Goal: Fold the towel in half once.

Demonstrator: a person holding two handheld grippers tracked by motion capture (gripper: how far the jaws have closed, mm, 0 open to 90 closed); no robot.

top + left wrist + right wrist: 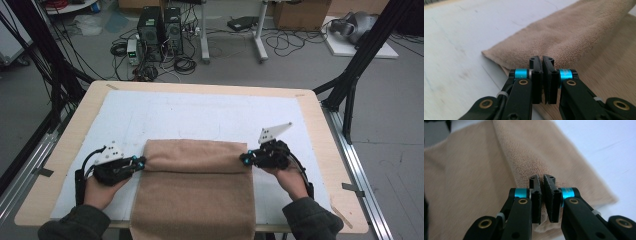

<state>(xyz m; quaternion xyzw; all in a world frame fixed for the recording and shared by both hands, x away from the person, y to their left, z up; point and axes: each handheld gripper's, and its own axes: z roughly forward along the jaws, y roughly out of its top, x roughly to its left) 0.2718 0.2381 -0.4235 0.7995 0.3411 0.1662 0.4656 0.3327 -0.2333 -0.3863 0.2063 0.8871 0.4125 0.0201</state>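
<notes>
Towel (197,192), tan and plush, lies at the 6 o'clock side of the bench (320,130), on the white mat (200,115), with its near part hanging over the bench's front edge. Its far portion is doubled back into a rounded fold running from 9 to 3 o'clock. The left tool (141,163) is clamped on the towel's edge at the 9 o'clock end of that fold, and the right tool (244,159) is clamped on the 3 o'clock end; in both gripper views the pads are pressed together with cloth pinched between them.

By my reading, a fold is under way, with the top layer held at two corners. The next move likely calls for carrying both corners together at even height, so the layer lands square, then letting go.

Toward 12 o'clock the mat gives broad free room. Wood margins at 9 and 3 o'clock are narrow, and the black frame posts (360,60) stand just beyond them.
</notes>
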